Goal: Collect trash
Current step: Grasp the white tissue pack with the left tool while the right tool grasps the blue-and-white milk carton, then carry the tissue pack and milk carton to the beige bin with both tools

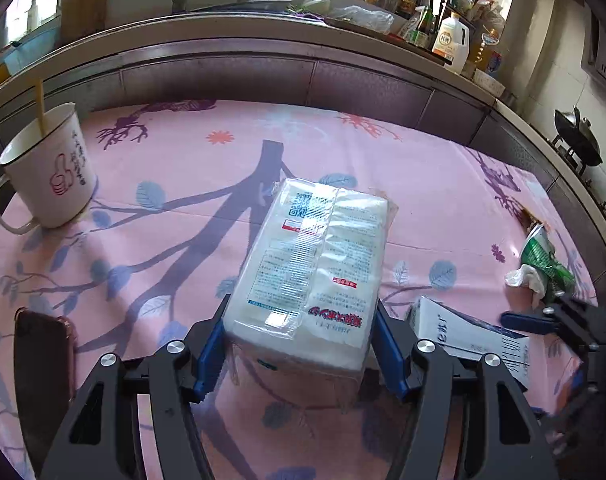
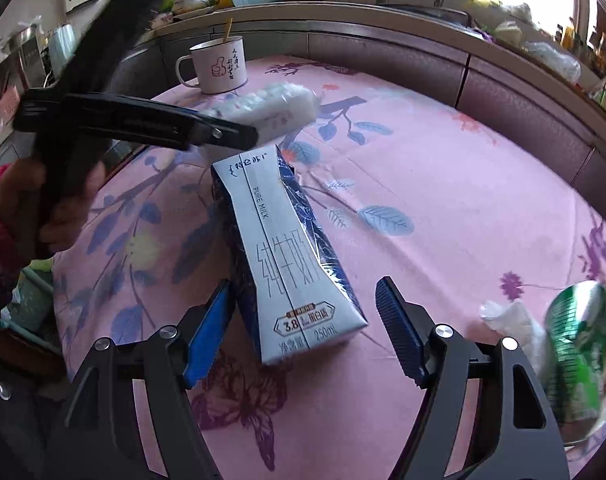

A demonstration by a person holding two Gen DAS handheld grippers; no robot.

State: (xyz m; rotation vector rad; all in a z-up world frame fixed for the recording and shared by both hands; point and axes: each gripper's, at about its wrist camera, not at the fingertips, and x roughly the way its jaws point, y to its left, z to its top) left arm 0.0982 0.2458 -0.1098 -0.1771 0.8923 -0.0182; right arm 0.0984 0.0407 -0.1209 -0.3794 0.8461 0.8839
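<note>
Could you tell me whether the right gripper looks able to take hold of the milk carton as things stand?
Probably yes. The right gripper is open, the milk carton lies flat with its near end between the fingers, and nothing covers it.

Non-task items — white enamel mug [image 1: 49, 168] with thumbs-up print, a stick standing in it, far left on the pink floral surface [image 1: 207, 184]; dark phone [image 1: 43, 372] lying flat near left; black wok [image 1: 579, 142] behind — bottles [image 1: 423, 16] along the rear counter.
</note>
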